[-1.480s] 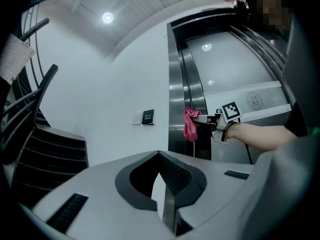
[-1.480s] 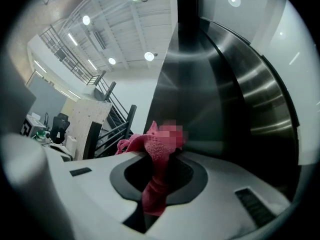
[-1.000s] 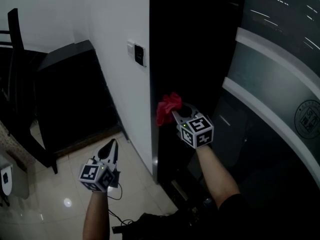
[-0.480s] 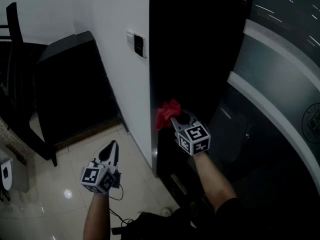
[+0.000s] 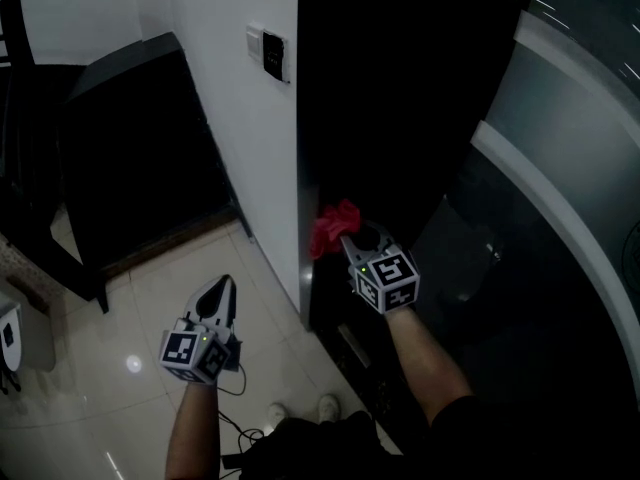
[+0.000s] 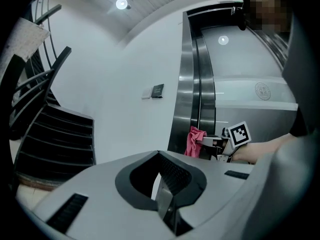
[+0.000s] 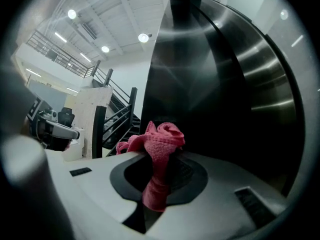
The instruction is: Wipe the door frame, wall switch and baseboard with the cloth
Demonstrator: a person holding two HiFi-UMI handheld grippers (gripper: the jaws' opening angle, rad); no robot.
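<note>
A red cloth (image 5: pixel 333 228) is bunched against the edge of the dark door frame (image 5: pixel 380 118), below the height of the wall switch (image 5: pixel 270 53). My right gripper (image 5: pixel 347 238) is shut on the cloth (image 7: pixel 159 151), which sticks up from between the jaws toward the dark steel frame (image 7: pixel 215 89). My left gripper (image 5: pixel 221 288) hangs low over the tiled floor, left of the white wall corner, jaws shut with nothing between them (image 6: pixel 162 184). The left gripper view also catches the cloth (image 6: pixel 194 140), the switch (image 6: pixel 157 90) and the steel frame (image 6: pixel 192 84).
A dark cabinet (image 5: pixel 130 148) stands against the white wall (image 5: pixel 240 158) to the left, with a black chair (image 5: pixel 20 88) beyond it. A cable (image 5: pixel 240 428) and my shoes (image 5: pixel 300 408) are on the tiled floor. A curved glass panel (image 5: pixel 560 168) lies right.
My right gripper has carried the cloth down the door frame, further below the switch. The head view has tilted downward. The left gripper has barely moved.
</note>
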